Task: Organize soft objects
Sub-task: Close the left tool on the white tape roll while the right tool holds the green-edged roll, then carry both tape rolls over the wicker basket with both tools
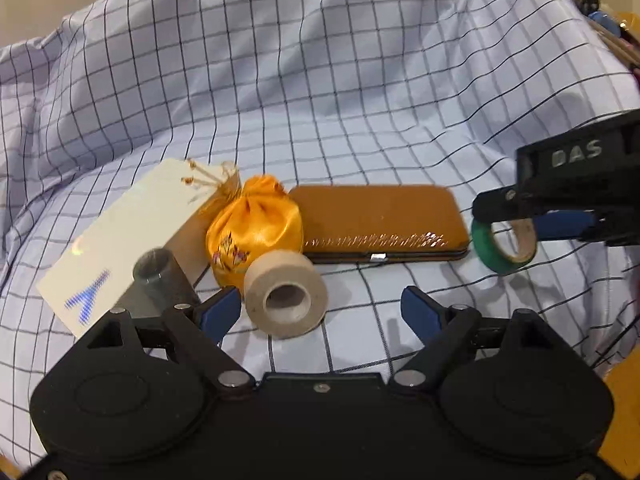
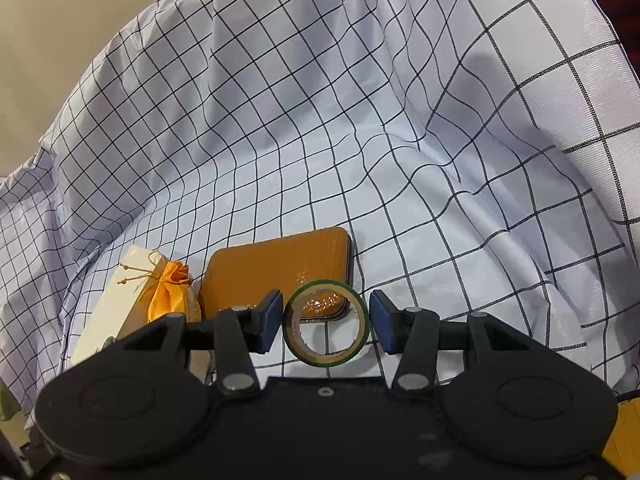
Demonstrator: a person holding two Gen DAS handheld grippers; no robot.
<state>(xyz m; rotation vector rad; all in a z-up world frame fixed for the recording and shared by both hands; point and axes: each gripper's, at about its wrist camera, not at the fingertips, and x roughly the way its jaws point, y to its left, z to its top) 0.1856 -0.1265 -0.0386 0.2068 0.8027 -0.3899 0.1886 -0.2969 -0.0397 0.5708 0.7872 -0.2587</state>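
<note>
A row of objects lies on the checked cloth (image 1: pixel 320 100). From the left: a cream box (image 1: pixel 120 236), a grey cylinder (image 1: pixel 160 276), an orange satin pouch (image 1: pixel 256 224), a beige tape roll (image 1: pixel 284 294), a brown flat case (image 1: pixel 380 216) and a green tape roll (image 1: pixel 502 244). My left gripper (image 1: pixel 322 312) is open, its left pad beside the beige roll. My right gripper (image 2: pixel 326 324) is open with the green tape roll (image 2: pixel 326 330) between its pads, not touching either. The case (image 2: pixel 276 272) and pouch (image 2: pixel 170 288) lie behind it.
The cloth rises in folds behind the row (image 2: pixel 360 120). Assorted clutter sits at the far right edge (image 1: pixel 608 20). A beige wall (image 2: pixel 60 20) shows at the upper left.
</note>
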